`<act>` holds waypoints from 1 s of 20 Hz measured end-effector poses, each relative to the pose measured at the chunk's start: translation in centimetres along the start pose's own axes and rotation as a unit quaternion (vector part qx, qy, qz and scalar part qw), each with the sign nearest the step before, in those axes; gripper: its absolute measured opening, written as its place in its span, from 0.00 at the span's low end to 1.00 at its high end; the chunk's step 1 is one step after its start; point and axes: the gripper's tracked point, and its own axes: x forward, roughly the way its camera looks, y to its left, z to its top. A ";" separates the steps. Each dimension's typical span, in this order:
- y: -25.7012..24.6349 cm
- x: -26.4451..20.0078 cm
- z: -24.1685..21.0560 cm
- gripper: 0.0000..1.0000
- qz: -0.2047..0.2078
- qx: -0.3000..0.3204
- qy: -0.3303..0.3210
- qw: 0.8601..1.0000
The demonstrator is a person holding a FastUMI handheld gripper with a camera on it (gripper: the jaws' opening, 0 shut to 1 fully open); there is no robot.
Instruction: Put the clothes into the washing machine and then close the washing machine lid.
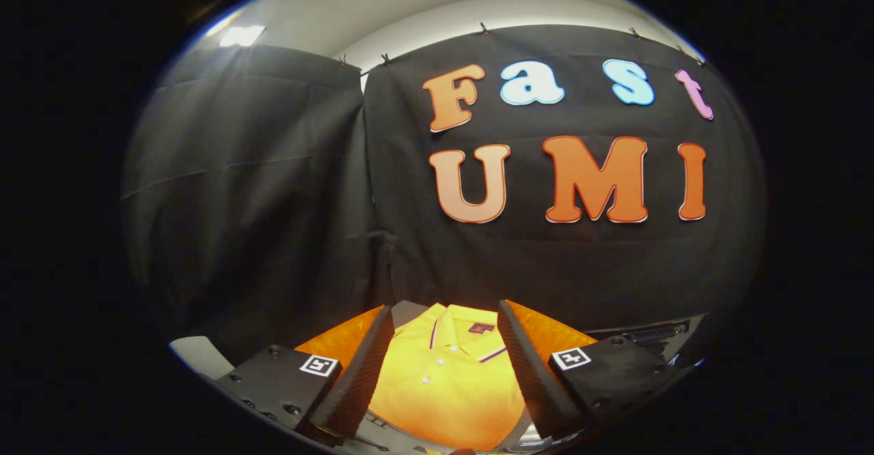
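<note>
The gripper (pixel 447 346) hangs with its fingers spread wide, gripping nothing. A yellow polo shirt (pixel 447 380) lies between them, collar toward twelve o'clock — loading and lid-closing both seem left to do.

A yellow polo shirt (pixel 447 380) lay flat on a pale surface (pixel 198 354), collar toward the black cloth wall, in the gap between the spread fingers of your gripper (pixel 445 318). You had neither finger touching it.

Hand-held gripper (pixel 445 318): black ridged fingers (pixel 365 373), orange backs, black screwed mounts bearing square markers.
</note>
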 end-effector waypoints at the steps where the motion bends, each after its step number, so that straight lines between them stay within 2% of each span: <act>1: 0.2 1.3 -0.3 0.98 0.003 -0.002 0.002 1.000; 11: 1.8 10.4 -8.9 0.98 -0.021 -0.003 0.110 0.994; 20: -0.5 12.4 -16.2 0.99 -0.074 0.004 0.175 0.982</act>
